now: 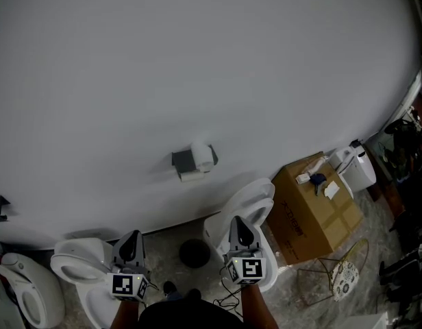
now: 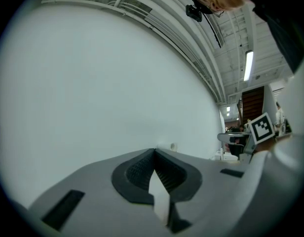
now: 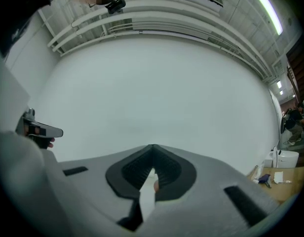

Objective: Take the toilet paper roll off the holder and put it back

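Note:
A white toilet paper roll (image 1: pixel 203 156) sits on a dark grey holder (image 1: pixel 183 160) fixed to the white wall, straight ahead in the head view. Both grippers are held low and well short of it, tips toward the wall. My left gripper (image 1: pixel 133 234) is below and left of the roll, my right gripper (image 1: pixel 238 221) below and right. In the left gripper view the jaws (image 2: pixel 154 152) meet with nothing between them, and the roll (image 2: pixel 173 146) shows tiny just beyond. The right gripper (image 3: pixel 153 147) is shut too, empty, facing bare wall.
White toilets (image 1: pixel 246 208) (image 1: pixel 79 266) stand below the wall, one under each gripper, with another (image 1: pixel 27 297) at far left. A black round object (image 1: pixel 194 252) lies on the floor between them. A cardboard box (image 1: pixel 319 214), a white appliance (image 1: pixel 355 168) and a wire stool (image 1: pixel 342 274) are right.

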Demonstrator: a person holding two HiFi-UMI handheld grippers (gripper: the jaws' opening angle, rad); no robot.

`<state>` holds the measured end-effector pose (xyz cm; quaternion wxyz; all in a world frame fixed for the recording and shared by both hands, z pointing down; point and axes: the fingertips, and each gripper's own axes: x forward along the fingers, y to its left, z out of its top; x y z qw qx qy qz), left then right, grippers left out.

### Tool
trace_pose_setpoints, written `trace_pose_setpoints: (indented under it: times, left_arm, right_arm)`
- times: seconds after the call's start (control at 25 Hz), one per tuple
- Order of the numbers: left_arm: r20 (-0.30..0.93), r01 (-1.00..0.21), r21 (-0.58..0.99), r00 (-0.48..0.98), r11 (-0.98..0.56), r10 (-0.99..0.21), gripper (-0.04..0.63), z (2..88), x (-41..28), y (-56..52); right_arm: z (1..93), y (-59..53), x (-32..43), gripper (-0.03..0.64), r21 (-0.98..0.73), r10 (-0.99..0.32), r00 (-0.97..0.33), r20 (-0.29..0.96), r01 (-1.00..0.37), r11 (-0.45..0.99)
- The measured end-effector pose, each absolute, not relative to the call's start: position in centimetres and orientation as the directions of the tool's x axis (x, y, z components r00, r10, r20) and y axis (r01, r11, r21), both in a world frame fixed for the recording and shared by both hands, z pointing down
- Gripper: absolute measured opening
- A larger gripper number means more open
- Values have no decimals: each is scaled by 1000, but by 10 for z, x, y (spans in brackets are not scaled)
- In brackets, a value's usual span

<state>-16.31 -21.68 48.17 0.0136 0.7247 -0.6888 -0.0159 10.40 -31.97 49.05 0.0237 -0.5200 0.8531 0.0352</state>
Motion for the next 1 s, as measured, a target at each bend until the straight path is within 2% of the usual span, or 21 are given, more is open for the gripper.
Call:
trace_pose_setpoints:
  times: [0.36, 1.0]
  left_arm:
    - [-3, -999, 19, 50, -50, -999, 3, 481, -161, -215]
    - [-26, -998, 30, 54, -55, -998, 3, 476, -154, -220]
  right_arm:
    - [486, -320, 117, 3, -11, -898, -429, -98, -902, 432]
    - [485, -319, 126, 3, 21, -898, -427, -109, -904, 427]
